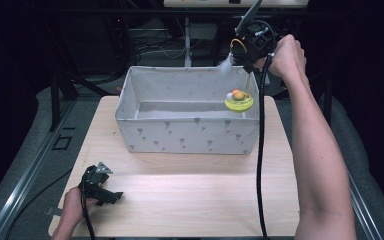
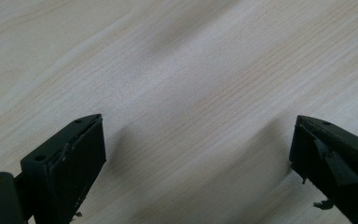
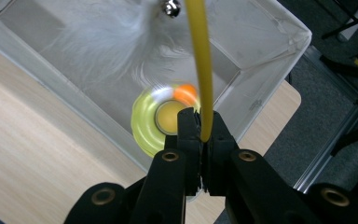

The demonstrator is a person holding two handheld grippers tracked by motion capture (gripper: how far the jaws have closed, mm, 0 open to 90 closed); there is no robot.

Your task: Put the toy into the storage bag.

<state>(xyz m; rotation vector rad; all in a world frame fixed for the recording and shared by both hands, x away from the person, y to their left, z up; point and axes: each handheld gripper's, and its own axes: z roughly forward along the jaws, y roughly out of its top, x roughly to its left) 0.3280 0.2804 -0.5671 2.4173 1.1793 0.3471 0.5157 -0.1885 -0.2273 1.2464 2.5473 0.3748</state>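
While the right gripper (image 3: 200, 133) clamped the cat toy's yellow wand (image 3: 200, 70), its round base (image 1: 239, 101) hung over the fabric bin's (image 1: 180, 137) right corner, possibly brushing the rim; lowering it slowly inward seemed wise. Empty, the left gripper (image 2: 196, 154) gaped wide over the table (image 1: 190, 195).

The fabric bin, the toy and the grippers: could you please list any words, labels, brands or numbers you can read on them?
None can be read.
Fabric bin: small grey printed shapes, no lettering.
Yellow toy hanging from the yellow wand in the right gripper: no print visible; it is blurred.
Left gripper and wooden table: no markings.
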